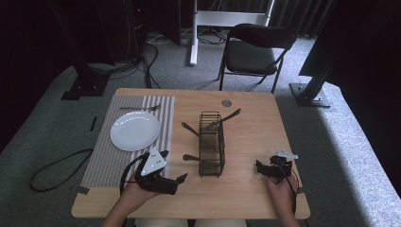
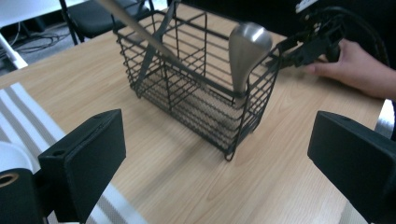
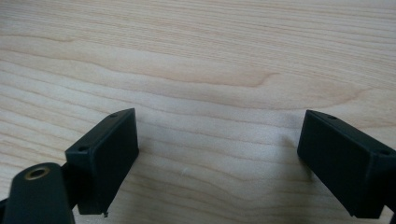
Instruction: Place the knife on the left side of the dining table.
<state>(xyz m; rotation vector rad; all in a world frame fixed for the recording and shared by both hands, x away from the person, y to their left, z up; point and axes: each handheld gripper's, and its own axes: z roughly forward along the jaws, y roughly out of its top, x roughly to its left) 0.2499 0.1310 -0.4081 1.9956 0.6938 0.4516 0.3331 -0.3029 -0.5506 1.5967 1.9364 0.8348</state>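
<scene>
Wire-mesh rectangular basket [image 2: 201,88] on pale, smooth-grained wooden table [image 2: 289,154]

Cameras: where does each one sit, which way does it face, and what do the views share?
High view: above the person's side, facing forward and down at the table, wire basket and plate; both forearms, left gripper and right gripper show.
Left gripper view: on the left gripper, facing the basket; its open jaws and the far hand show.
Right gripper view: on the right gripper, facing bare tabletop between open jaws.
Shared: high and left gripper views both show the basket and right gripper.
</scene>
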